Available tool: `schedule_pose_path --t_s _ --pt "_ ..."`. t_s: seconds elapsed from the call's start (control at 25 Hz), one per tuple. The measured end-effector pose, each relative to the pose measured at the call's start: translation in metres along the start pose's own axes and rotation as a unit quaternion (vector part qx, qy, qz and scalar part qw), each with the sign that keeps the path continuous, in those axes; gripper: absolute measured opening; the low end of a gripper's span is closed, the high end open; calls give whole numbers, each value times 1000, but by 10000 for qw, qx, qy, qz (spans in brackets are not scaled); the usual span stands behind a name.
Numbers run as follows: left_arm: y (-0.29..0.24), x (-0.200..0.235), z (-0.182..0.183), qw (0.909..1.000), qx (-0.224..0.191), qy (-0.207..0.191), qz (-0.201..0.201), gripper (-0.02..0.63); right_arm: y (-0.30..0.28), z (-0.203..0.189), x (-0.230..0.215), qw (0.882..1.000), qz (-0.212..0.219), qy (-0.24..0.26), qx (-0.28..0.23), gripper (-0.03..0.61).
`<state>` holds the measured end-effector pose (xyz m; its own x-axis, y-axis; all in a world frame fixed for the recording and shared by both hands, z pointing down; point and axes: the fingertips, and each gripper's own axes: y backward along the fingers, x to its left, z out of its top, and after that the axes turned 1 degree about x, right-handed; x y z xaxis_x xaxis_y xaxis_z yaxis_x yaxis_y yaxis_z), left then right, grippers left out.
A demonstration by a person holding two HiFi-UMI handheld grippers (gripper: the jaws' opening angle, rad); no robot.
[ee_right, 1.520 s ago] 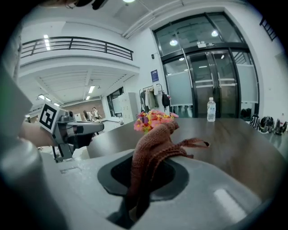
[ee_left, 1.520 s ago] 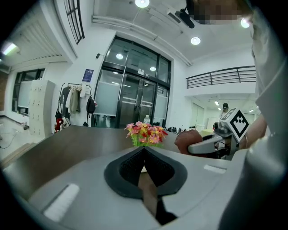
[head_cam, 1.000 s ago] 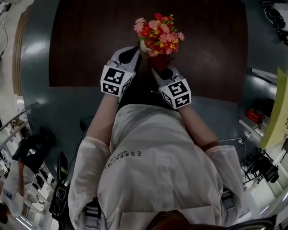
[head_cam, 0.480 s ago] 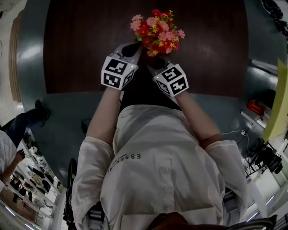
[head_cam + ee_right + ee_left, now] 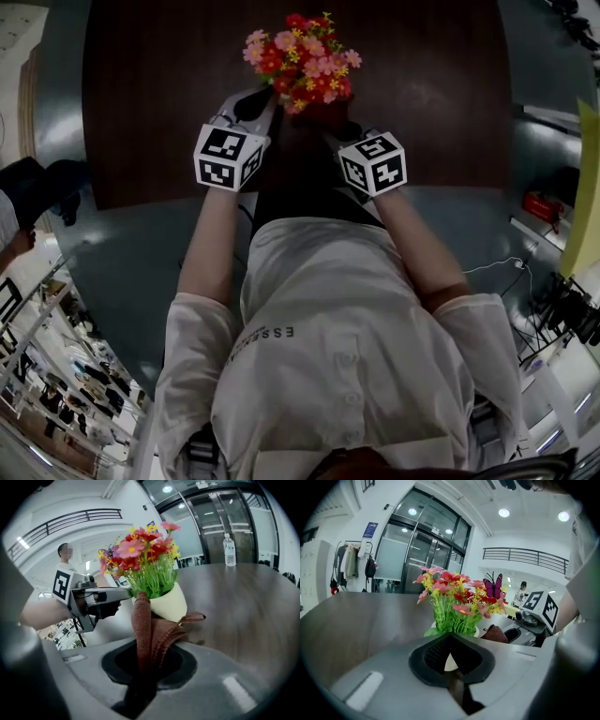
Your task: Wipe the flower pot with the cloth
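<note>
While the right tool (image 5: pixel 143 665) grips the brown cloth (image 5: pixel 143 620) just beside the flower pot (image 5: pixel 172 603) and the left tool (image 5: pixel 451 648) is clenched shut, I think rubbing the pot's side comes next.

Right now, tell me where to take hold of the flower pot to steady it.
Probably pinch the flower pot at its rim, coming from its left in the right gripper view. Its cream wall tapers downward and could slip; the flowers crowd the top, and the cloth stands before its near side.

left tongs (image 5: pixel 262 98) and right tongs (image 5: pixel 336 129) flank the flowers (image 5: pixel 298 58) on the table (image 5: pixel 159 94), perhaps touching.
</note>
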<state>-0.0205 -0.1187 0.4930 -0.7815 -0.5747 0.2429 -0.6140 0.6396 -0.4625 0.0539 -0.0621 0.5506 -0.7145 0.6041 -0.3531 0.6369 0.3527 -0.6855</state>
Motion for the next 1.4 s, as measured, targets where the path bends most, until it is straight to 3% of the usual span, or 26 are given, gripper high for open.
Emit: schedule_pose_path --t_s 0.12,0.24,0.32,0.44,0.6,0.92,1.12,1.24,1.4 --pt "1 -2 -1 10000 -57 26 31 17 6 -1 12 9998 84 152 62 51" --pt "2 -4 -1 9998 -114 146 34 15 1 7 41 9980 577 259 38 51" --pt "3 -3 0 9996 -126 235 -3 15 -4 20 52 9960 891 109 -46 52" --pt "1 0 2 9995 -126 290 -42 16 -5 33 43 9944 1027 -210 -133 51" --pt "2 -1 2 9993 -211 286 -91 16 6 27 17 9938 926 -602 -138 52" --pt "2 2 3 9986 -348 370 -159 17 28 15 -48 9926 130 -1160 -330 52" --pt "2 1 1 9992 -264 282 -127 17 31 49 -79 9974 -577 -189 -399 52" --pt "3 1 2 9992 -262 284 -56 17 24 76 -76 9969 -489 217 -582 52" --pt "3 -1 4 9992 -274 300 -30 17 6 77 -68 9966 -246 692 -363 52"
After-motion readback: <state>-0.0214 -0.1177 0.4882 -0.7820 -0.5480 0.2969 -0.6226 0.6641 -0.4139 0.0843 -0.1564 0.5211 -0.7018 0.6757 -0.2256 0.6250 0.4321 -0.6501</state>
